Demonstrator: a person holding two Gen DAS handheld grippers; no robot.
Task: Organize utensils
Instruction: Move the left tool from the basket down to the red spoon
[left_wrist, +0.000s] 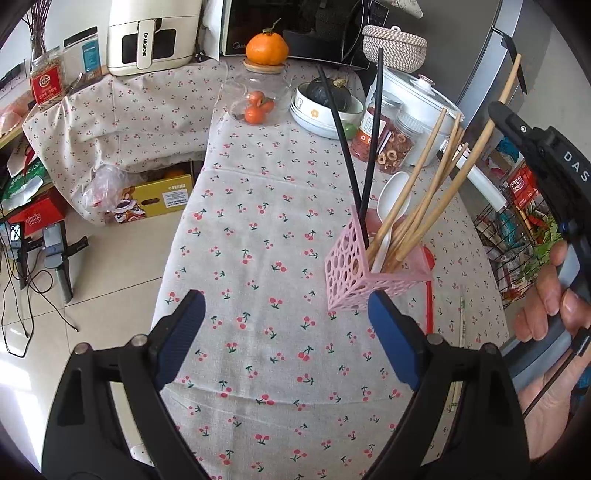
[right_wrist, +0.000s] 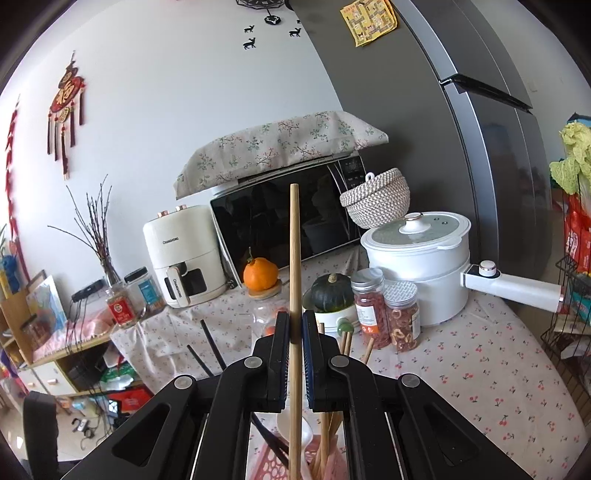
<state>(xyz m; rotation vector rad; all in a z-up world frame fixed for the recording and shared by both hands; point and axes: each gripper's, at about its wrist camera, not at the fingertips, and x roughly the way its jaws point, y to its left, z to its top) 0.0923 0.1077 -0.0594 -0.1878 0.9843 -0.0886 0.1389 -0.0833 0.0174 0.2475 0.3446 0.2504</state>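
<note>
A pink perforated utensil holder (left_wrist: 360, 275) stands on the cherry-print tablecloth (left_wrist: 258, 258). It holds two black chopsticks (left_wrist: 372, 136), a white spoon (left_wrist: 391, 206) and several wooden chopsticks (left_wrist: 424, 192). My left gripper (left_wrist: 286, 325) is open and empty, just in front of the holder. My right gripper (right_wrist: 295, 332) is shut on a wooden chopstick (right_wrist: 294, 258), held upright above the holder (right_wrist: 273, 463), its lower end inside. In the left wrist view the right gripper (left_wrist: 496, 105) shows at the right, clamped on that chopstick (left_wrist: 480, 147).
At the table's back stand a white electric pot (right_wrist: 417, 266), two snack jars (right_wrist: 400, 321), a bowl with a dark squash (right_wrist: 330, 295), a glass jar of oranges (left_wrist: 258, 98), a microwave (right_wrist: 284, 221) and an air fryer (right_wrist: 183, 254). A wire rack (left_wrist: 517, 229) stands at the right.
</note>
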